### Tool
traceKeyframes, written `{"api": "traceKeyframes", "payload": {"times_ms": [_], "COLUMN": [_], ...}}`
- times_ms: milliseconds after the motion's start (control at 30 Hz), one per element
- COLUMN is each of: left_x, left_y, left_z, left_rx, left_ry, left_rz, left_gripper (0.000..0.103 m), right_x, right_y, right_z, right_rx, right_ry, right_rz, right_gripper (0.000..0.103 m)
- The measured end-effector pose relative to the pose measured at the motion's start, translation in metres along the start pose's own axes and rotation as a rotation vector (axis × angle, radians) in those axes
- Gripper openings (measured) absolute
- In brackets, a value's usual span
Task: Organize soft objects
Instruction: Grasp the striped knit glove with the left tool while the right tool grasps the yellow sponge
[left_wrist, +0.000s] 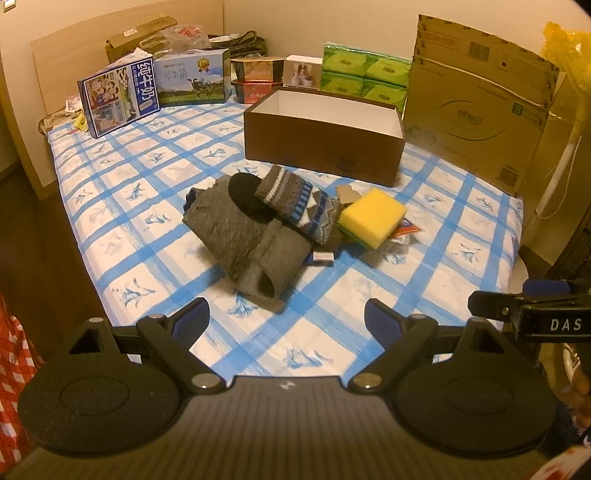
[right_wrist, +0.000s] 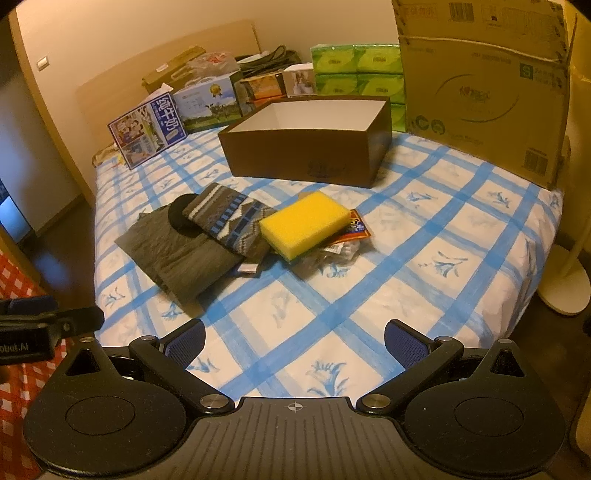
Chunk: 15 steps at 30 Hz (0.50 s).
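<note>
A pile lies mid-bed: a grey folded cloth (left_wrist: 240, 236) (right_wrist: 177, 247), a black round piece (left_wrist: 243, 192) (right_wrist: 181, 218), a patterned knit sock (left_wrist: 299, 203) (right_wrist: 232, 221) and a yellow sponge (left_wrist: 373, 216) (right_wrist: 304, 223) on a crumpled snack wrapper (right_wrist: 354, 229). An open brown box (left_wrist: 321, 147) (right_wrist: 306, 158) with a white inside stands behind them. My left gripper (left_wrist: 286, 319) is open and empty, in front of the cloth. My right gripper (right_wrist: 295, 341) is open and empty, in front of the pile. Each gripper shows at the edge of the other's view.
The bed has a blue-checked sheet (left_wrist: 332, 332) (right_wrist: 424, 240). Milk cartons (left_wrist: 122, 96) (right_wrist: 147, 125), green tissue packs (left_wrist: 365, 75) (right_wrist: 354, 70) and a tall cardboard box (left_wrist: 476, 103) (right_wrist: 484, 85) line the far side. A white fan base (right_wrist: 565, 288) stands on the floor at right.
</note>
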<state>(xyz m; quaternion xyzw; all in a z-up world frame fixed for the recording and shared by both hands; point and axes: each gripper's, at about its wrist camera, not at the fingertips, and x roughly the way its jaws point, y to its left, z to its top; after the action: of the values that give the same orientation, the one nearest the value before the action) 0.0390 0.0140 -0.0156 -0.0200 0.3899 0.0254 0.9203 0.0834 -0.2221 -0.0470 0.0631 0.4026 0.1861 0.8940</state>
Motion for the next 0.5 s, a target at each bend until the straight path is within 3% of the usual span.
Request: {"api": "traceKeyframes", "payload": {"times_ms": [500], "left_x": [0.052], "left_y": [0.005], "left_z": [0.046], "left_rx": [0.043], "left_ry": [-0.014], "left_rz": [-0.03], "left_gripper": [0.078], "right_x": [0.049], "right_y": [-0.005], "right_z": [0.036], "right_rx": [0.005], "right_ry": [0.018], "right_rz": [-0.003], "right_gripper": [0.103]}}
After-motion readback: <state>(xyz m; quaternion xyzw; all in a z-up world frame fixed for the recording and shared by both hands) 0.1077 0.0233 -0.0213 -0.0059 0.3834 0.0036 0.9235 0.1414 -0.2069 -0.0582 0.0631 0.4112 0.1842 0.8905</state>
